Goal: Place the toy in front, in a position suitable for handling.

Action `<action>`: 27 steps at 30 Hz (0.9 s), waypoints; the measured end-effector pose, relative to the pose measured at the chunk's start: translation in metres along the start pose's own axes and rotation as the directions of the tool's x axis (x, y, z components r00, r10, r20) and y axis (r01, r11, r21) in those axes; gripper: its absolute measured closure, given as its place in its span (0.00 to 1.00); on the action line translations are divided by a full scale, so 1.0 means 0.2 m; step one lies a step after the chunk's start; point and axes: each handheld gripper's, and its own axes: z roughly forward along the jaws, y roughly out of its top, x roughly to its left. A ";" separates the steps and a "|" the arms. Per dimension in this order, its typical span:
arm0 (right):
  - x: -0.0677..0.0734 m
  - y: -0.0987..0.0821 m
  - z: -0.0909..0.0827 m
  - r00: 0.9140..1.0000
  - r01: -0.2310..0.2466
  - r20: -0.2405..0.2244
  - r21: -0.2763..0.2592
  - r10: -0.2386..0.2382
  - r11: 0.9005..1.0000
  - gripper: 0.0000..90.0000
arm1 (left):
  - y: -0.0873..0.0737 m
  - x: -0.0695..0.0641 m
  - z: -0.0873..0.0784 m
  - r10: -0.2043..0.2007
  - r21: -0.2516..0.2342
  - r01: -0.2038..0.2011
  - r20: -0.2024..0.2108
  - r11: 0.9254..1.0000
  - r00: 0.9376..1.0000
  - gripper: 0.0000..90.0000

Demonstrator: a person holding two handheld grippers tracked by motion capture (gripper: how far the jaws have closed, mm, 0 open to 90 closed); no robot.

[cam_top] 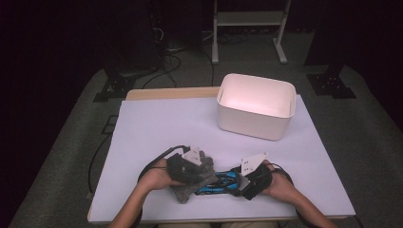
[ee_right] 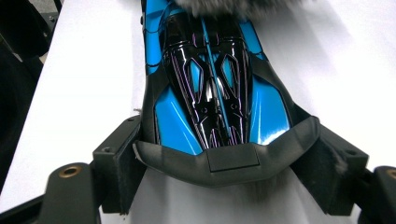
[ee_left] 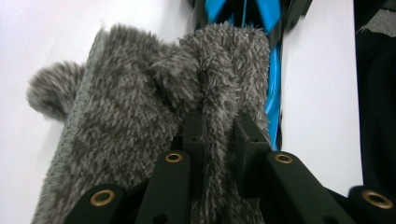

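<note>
A blue toy car (ee_right: 212, 88) is clamped by its rear in the wide-set right tongs (cam_top: 251, 179) at the desk's (cam_top: 157, 123) near edge — a grey fuzzy cloth (ee_left: 140, 135), pinched in the nearly closed left tongs (ee_left: 219, 135), is draped over its left end.

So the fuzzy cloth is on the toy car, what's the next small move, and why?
Probably draw the left tool, shut on the grey cloth, along the blue toy car, as if wiping it: the cloth covers the car's far end while the right tool clamps its near end.

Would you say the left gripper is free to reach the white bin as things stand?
Probably not yet: the left gripper is shut on the grey fuzzy cloth, though the table toward the white bin lies open.
</note>
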 end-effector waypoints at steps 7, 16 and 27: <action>0.00 0.00 0.00 1.000 0.002 0.000 0.000 -0.002 1.000 0.25 | 0.02 -0.02 -0.06 0.004 -0.052 -0.003 0.015 0.999 1.000 0.75; 0.00 0.00 0.00 1.000 0.000 0.001 0.000 0.000 1.000 0.25 | 0.17 -0.05 0.02 0.030 -0.037 -0.029 0.038 0.999 0.999 0.51; 0.01 0.01 0.00 1.000 -0.011 0.011 0.015 0.011 1.000 0.24 | 0.20 -0.07 0.11 0.056 -0.015 -0.056 0.024 0.998 0.998 0.76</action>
